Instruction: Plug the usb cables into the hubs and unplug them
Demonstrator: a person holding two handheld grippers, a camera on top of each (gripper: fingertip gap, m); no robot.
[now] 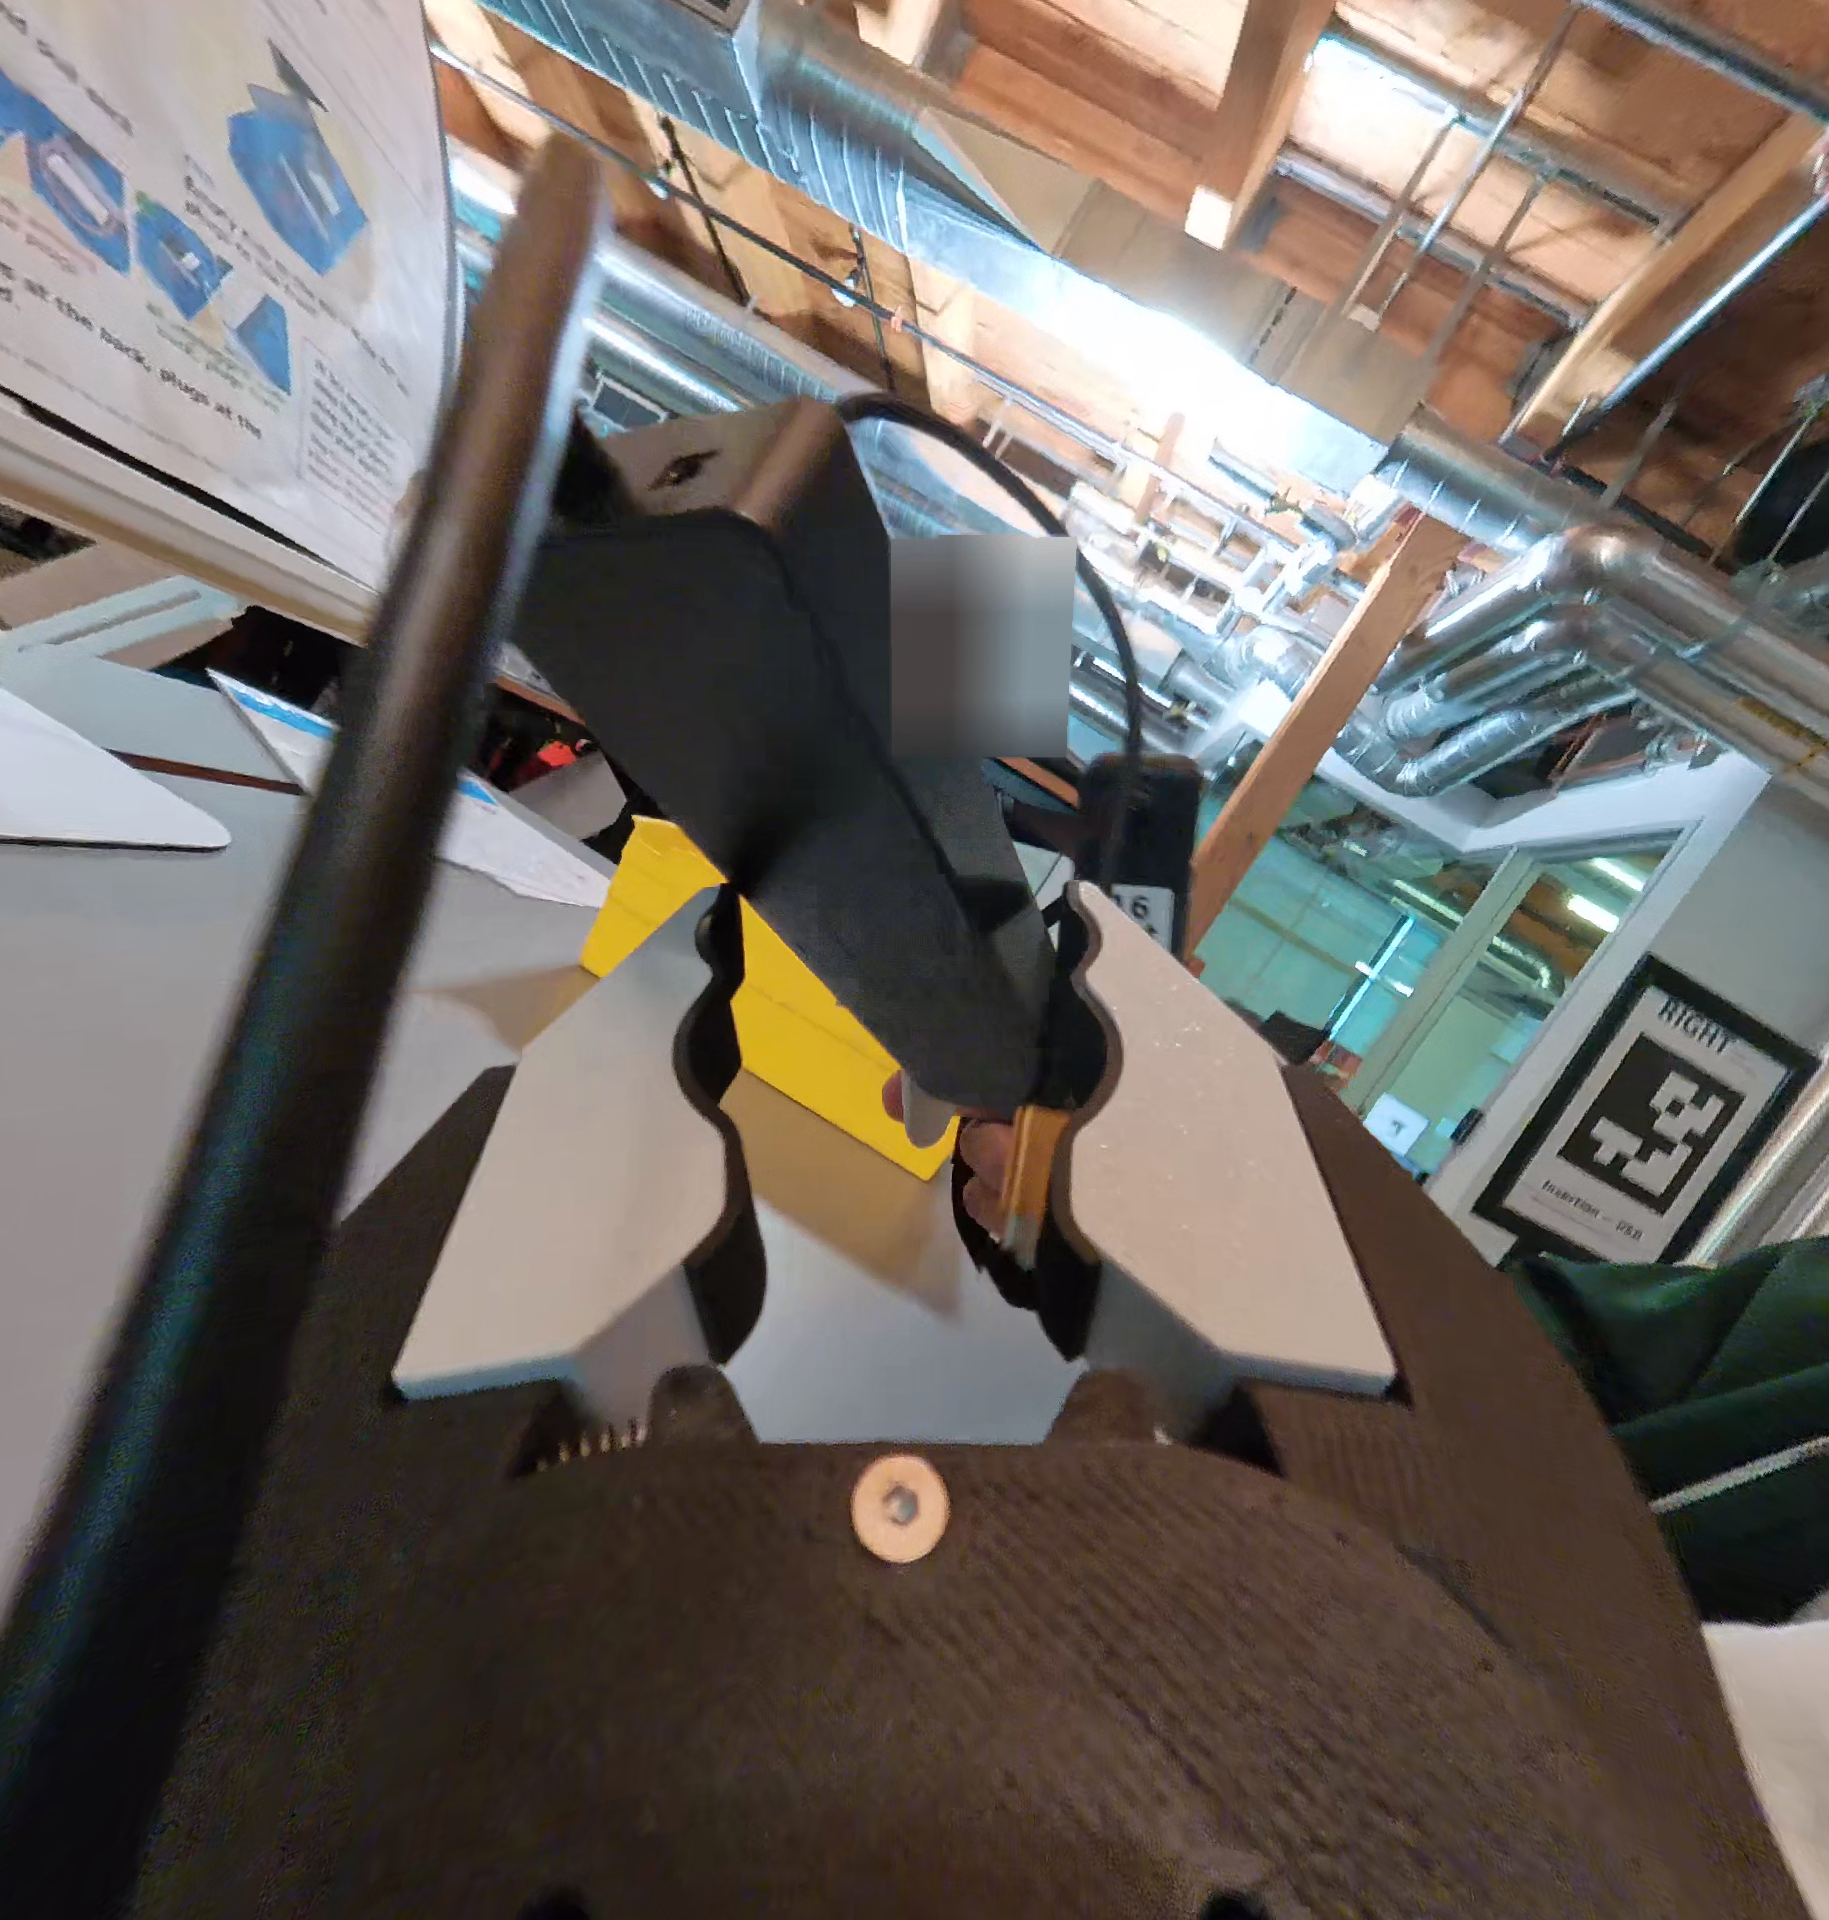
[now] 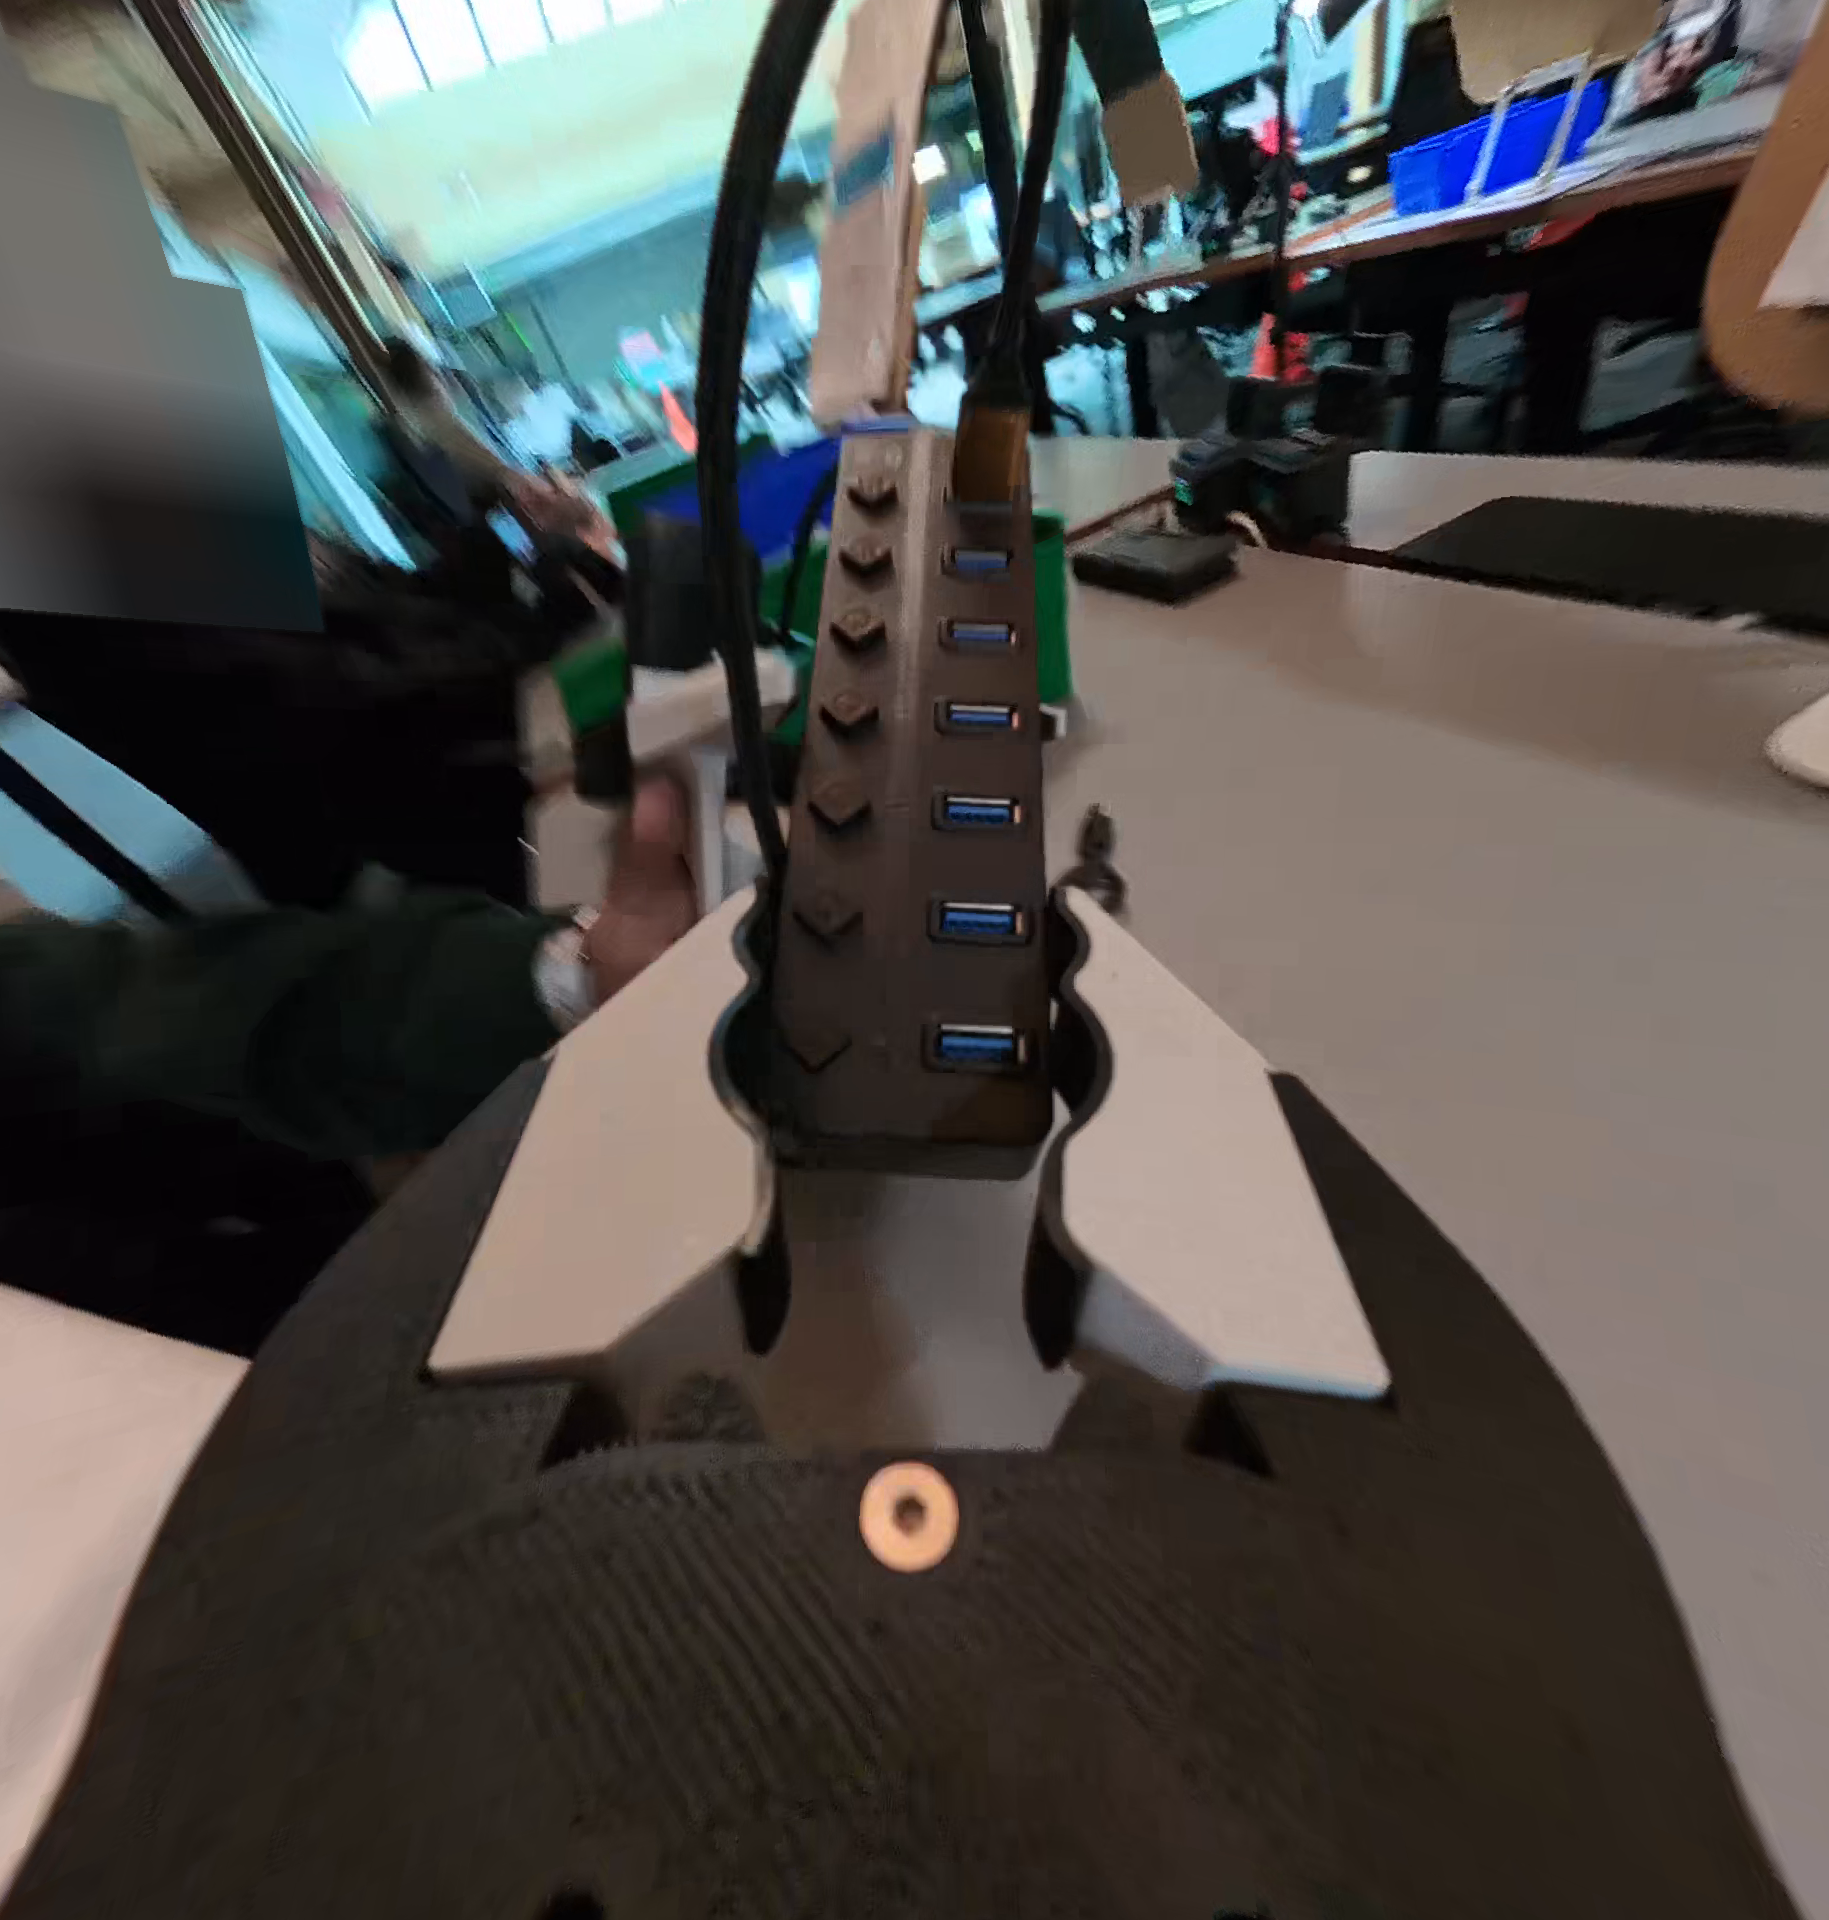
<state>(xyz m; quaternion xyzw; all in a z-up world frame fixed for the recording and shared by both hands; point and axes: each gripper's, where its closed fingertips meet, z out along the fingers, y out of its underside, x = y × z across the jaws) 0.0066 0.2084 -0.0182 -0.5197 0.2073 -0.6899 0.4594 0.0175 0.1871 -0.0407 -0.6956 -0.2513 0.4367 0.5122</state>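
Right gripper point(image 2: 905, 1023): squeezing the bottom end of the black hub point(image 2: 915, 790), lifted above the grey table point(image 2: 1409, 935).
Brown plug point(image 2: 991, 447): stuck in the hub's far port.
Left gripper point(image 1: 894, 1049): parted, holding nothing, beside the hub point(image 1: 785, 748).

Black multi-port USB hub point(image 2: 915, 831) upright, brown-plugged cable point(image 2: 988, 447) in far port

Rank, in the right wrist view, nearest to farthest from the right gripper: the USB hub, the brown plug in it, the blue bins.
1. USB hub: clamped between the right gripper fingers.
2. Brown plug: seated at the hub's far end.
3. Blue bins: background shelf, upper right.
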